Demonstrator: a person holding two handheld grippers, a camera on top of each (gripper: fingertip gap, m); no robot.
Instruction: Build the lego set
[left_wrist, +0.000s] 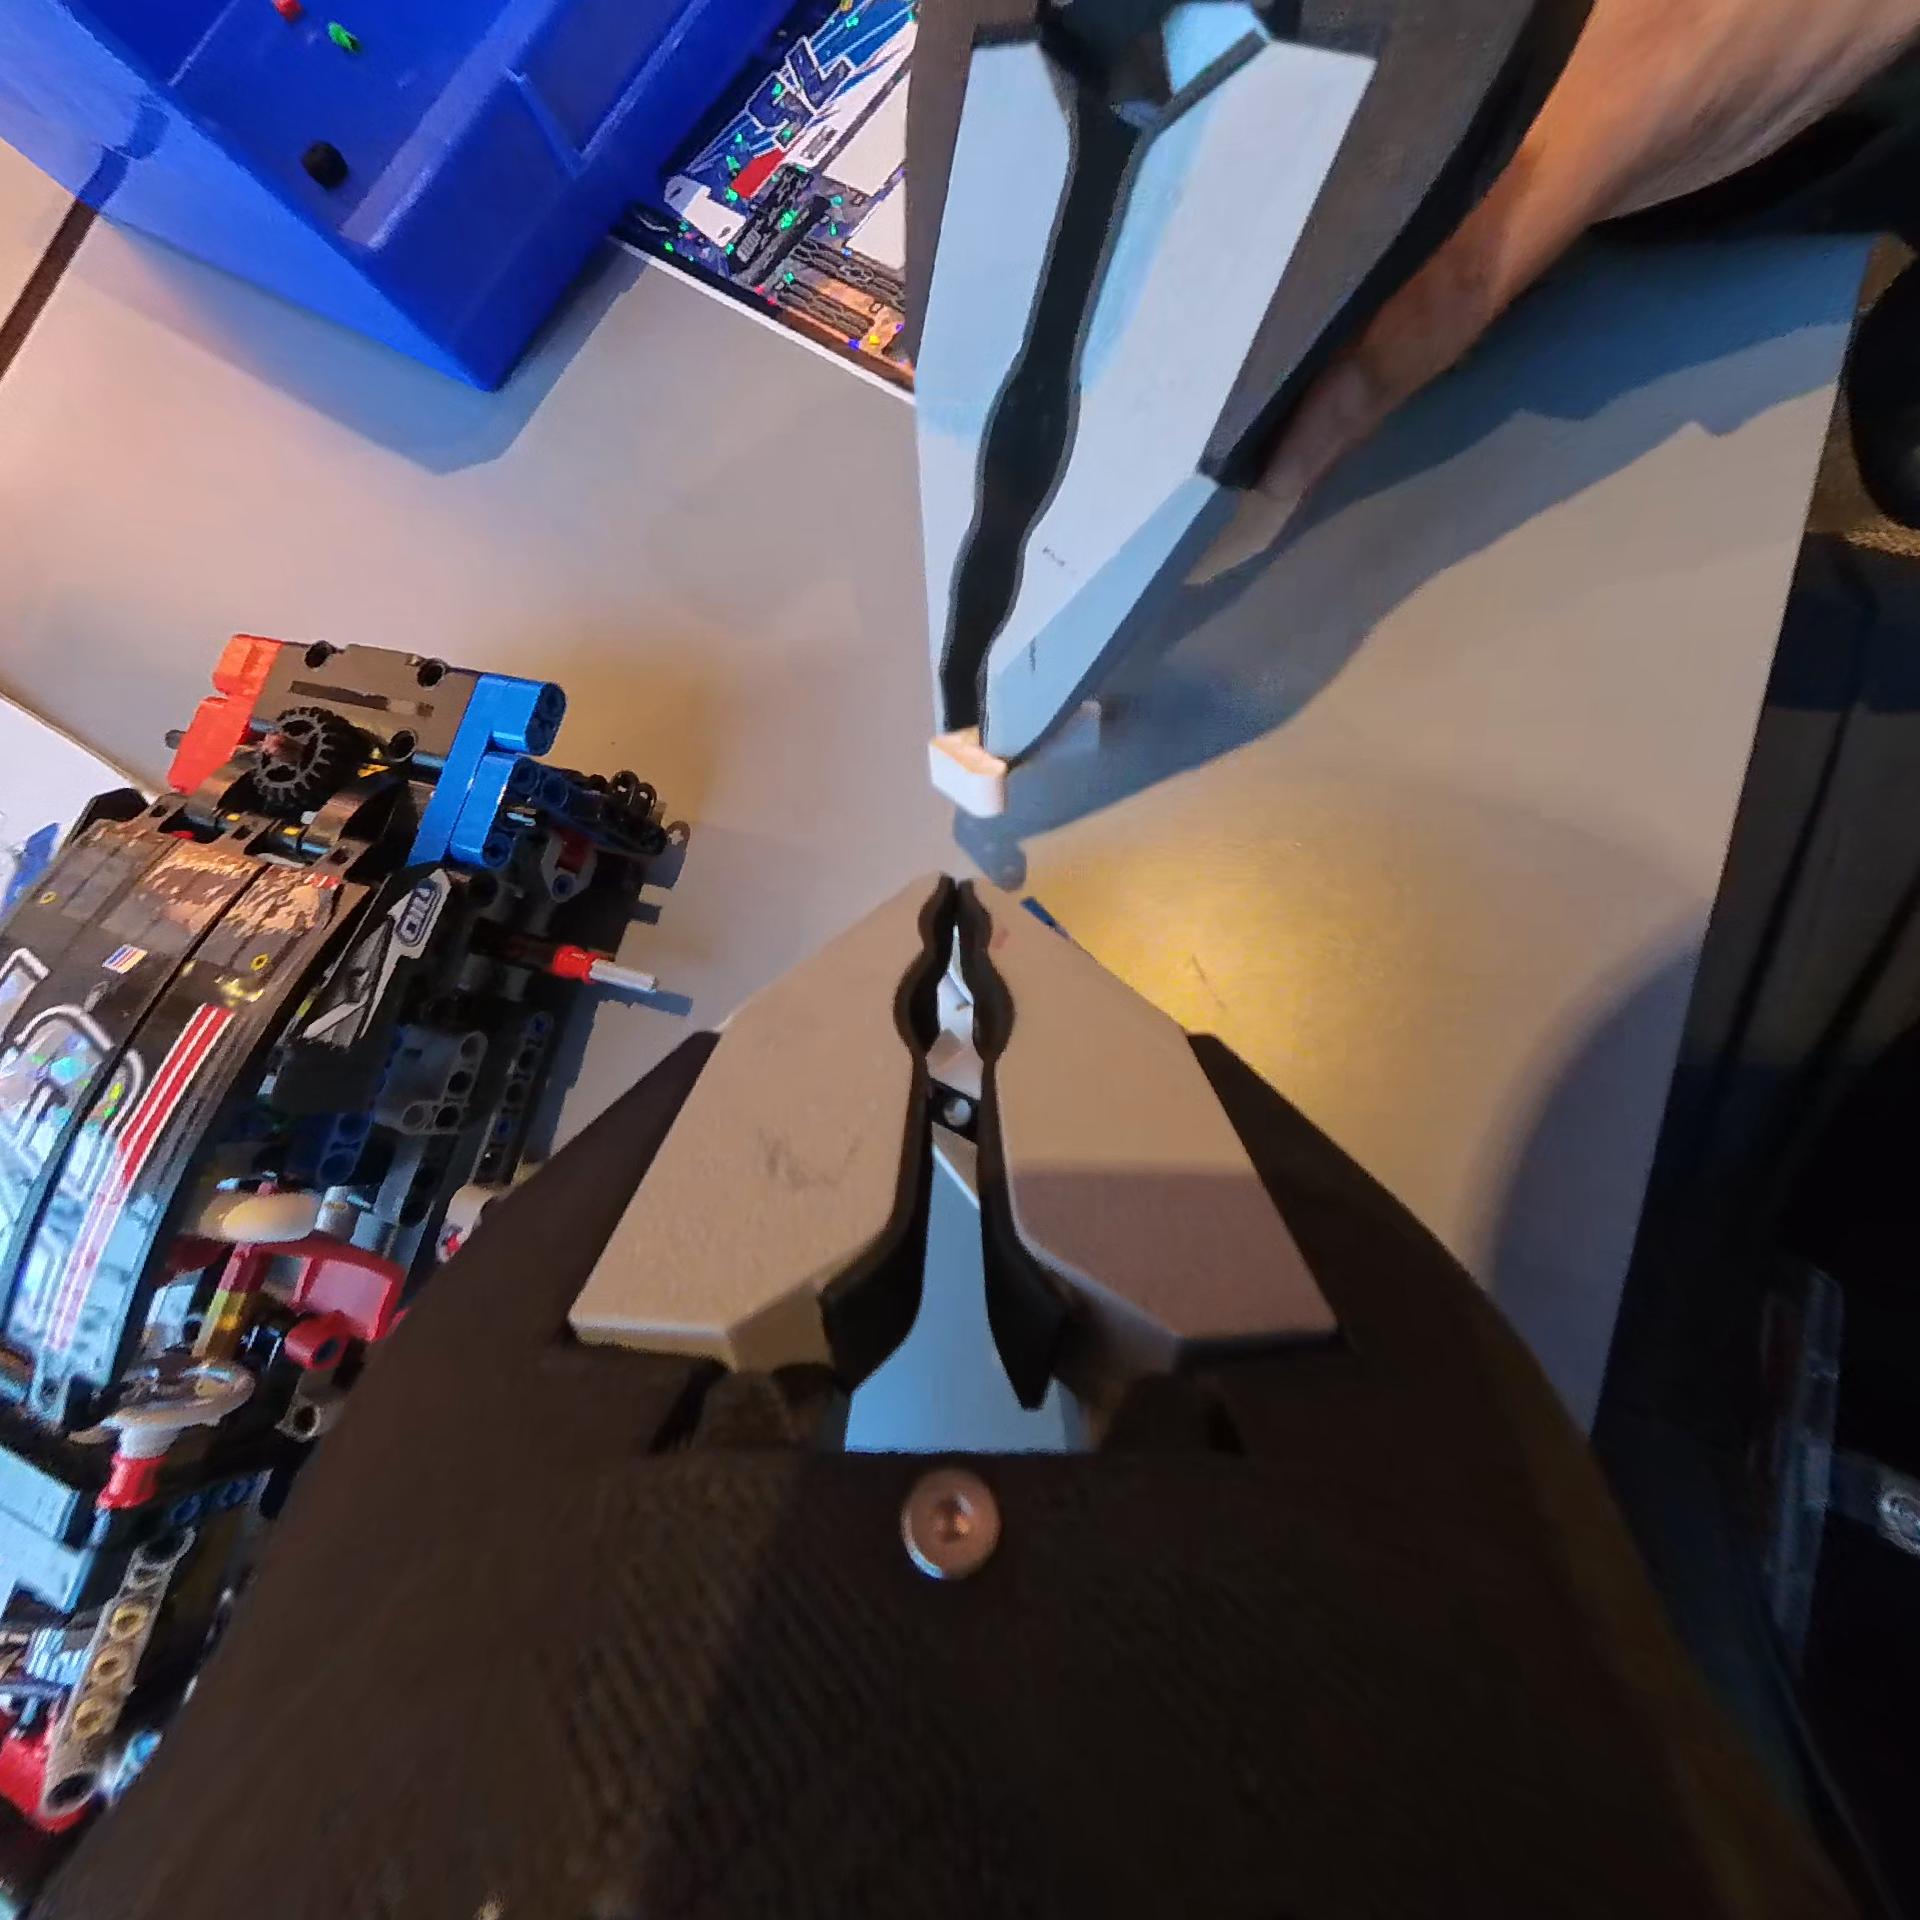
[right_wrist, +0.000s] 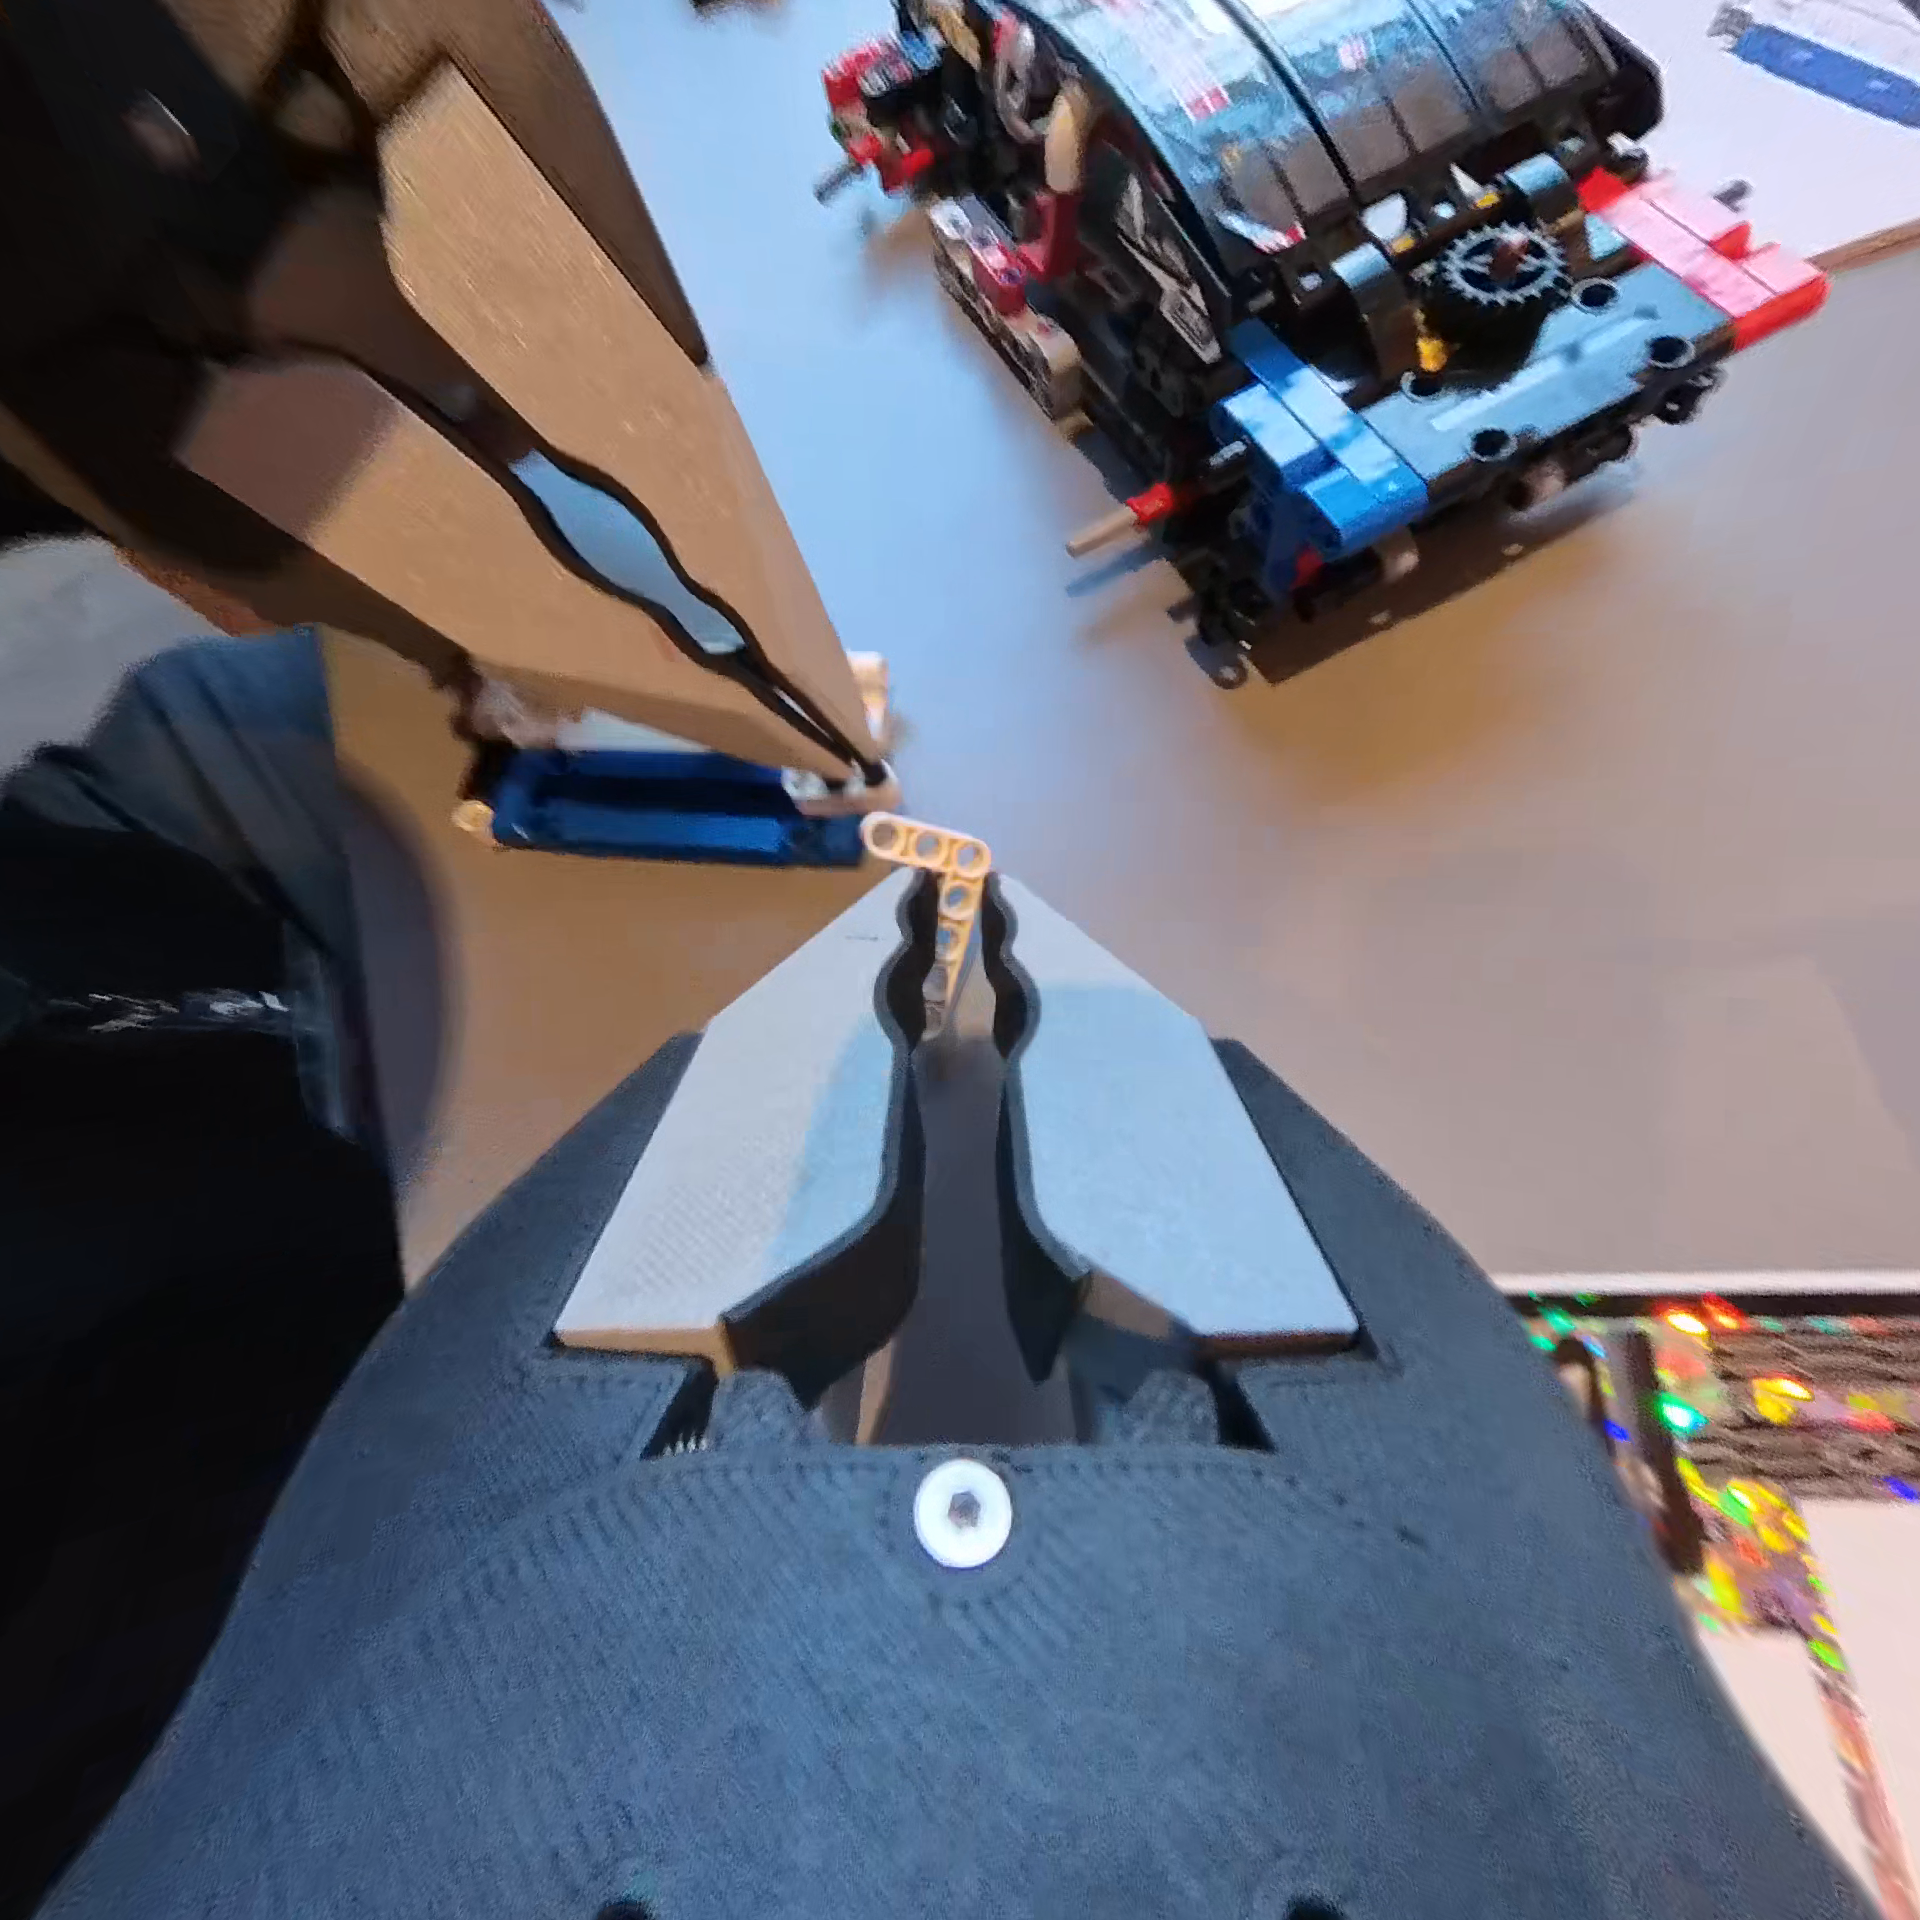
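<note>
Over the table (left_wrist: 1351, 1039), right gripper (right_wrist: 951, 883) clamps a white beam (right_wrist: 928, 847); left gripper (left_wrist: 954, 888) pinches a blue piece (right_wrist: 665, 805)

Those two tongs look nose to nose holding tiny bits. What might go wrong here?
The right tongs pinch the white L-shaped beam by one thin leg only, so a push could twist it loose. The left tongs hold a blue part by its very end, with most of it hanging out sideways; it may swing or drop. The tips nearly meet, so they could bump each other.
</note>
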